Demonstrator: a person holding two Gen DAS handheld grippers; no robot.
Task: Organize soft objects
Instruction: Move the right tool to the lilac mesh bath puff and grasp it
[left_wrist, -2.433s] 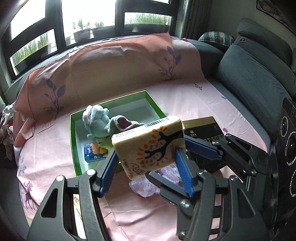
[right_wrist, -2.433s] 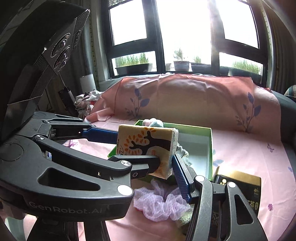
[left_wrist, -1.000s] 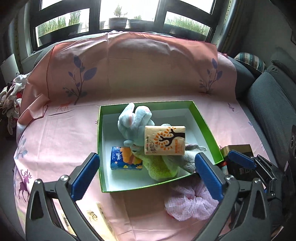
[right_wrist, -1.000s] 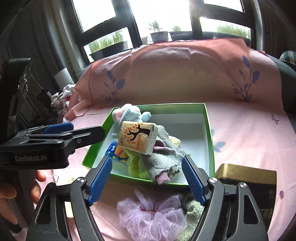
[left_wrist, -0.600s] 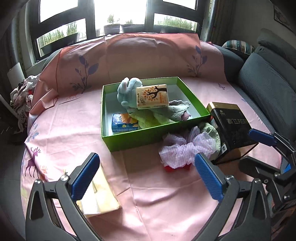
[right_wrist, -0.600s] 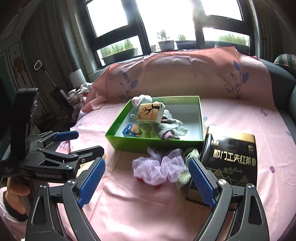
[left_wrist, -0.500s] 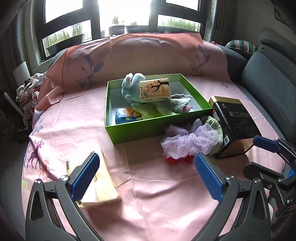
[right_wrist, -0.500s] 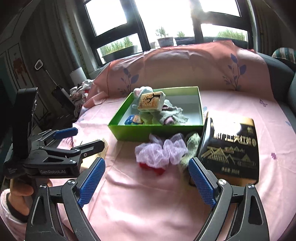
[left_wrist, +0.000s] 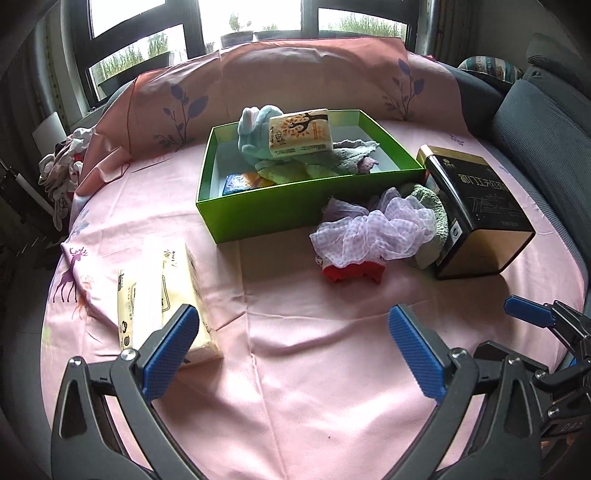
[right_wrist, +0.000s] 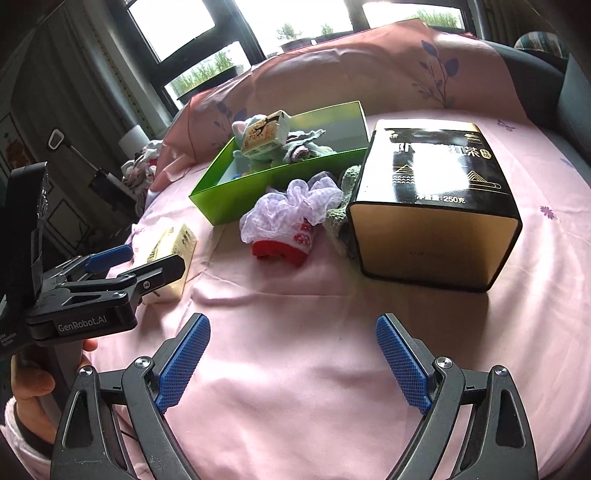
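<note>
A green box (left_wrist: 291, 206) (right_wrist: 236, 192) sits on the pink cloth and holds a blue plush toy (left_wrist: 255, 129), towels and a tissue pack with a tree print (left_wrist: 299, 133) (right_wrist: 264, 133) on top. In front of it lie a lilac mesh scrunchie (left_wrist: 373, 229) (right_wrist: 295, 203), a red and white sock (left_wrist: 351, 273) (right_wrist: 284, 247) and a green knit cloth (left_wrist: 432, 210). A cream tissue pack (left_wrist: 162, 291) (right_wrist: 173, 243) lies at the left. My left gripper (left_wrist: 293, 350) (right_wrist: 144, 266) is open and empty, low over the cloth beside the cream pack. My right gripper (right_wrist: 291, 362) is open and empty, short of the sock.
A black and gold tea tin (left_wrist: 476, 214) (right_wrist: 436, 206) lies on its side right of the scrunchie, against the knit cloth. A grey sofa (left_wrist: 539, 122) borders the right. Clothes (left_wrist: 62, 170) are piled off the left edge.
My left gripper let go of the tree-print tissue pack, which now rests on the pile in the box. Both grippers drew back from the box, open and lower.
</note>
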